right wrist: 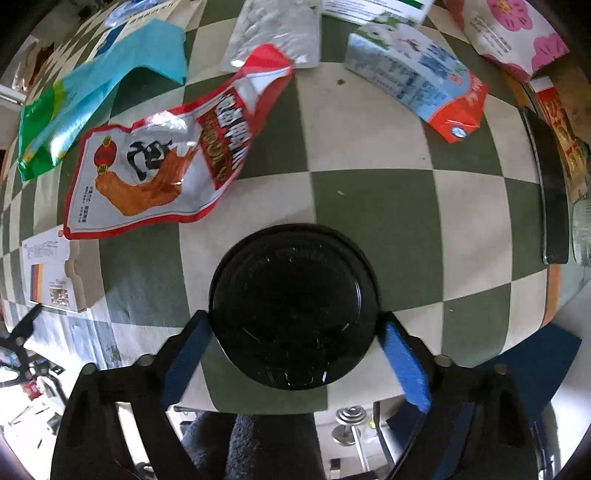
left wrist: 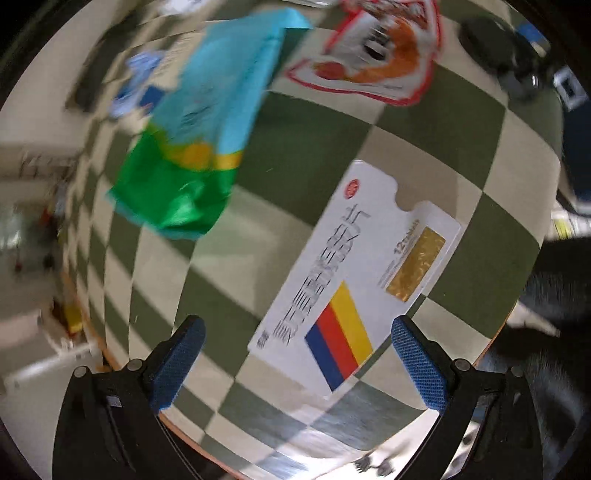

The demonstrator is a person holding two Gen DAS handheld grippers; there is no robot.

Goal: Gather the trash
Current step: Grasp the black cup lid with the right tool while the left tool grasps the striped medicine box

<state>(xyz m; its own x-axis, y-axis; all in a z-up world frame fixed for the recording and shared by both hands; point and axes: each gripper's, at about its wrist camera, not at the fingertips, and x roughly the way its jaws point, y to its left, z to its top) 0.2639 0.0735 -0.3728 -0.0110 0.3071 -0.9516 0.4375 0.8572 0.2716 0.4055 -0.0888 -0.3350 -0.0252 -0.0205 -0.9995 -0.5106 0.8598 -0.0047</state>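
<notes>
In the left wrist view my left gripper (left wrist: 295, 354) is open, its blue pads either side of the near end of a flat white medicine box (left wrist: 354, 273) with blue, red and yellow stripes, without touching it. A green and cyan wrapper (left wrist: 192, 147) and a red-edged snack pouch (left wrist: 373, 55) lie beyond. In the right wrist view my right gripper (right wrist: 295, 347) has its pads against both sides of a round black lid (right wrist: 295, 306) at the table's near edge. The snack pouch (right wrist: 162, 162), wrapper (right wrist: 92, 92) and medicine box (right wrist: 51, 273) lie to the left.
A green and cream chequered cloth (right wrist: 369, 206) covers the table. A milk carton (right wrist: 417, 77), a clear bag (right wrist: 277, 33), a pink-flowered bag (right wrist: 509, 33) and a dark flat object (right wrist: 550, 192) lie at the back and right. The table edge (left wrist: 110, 354) is close.
</notes>
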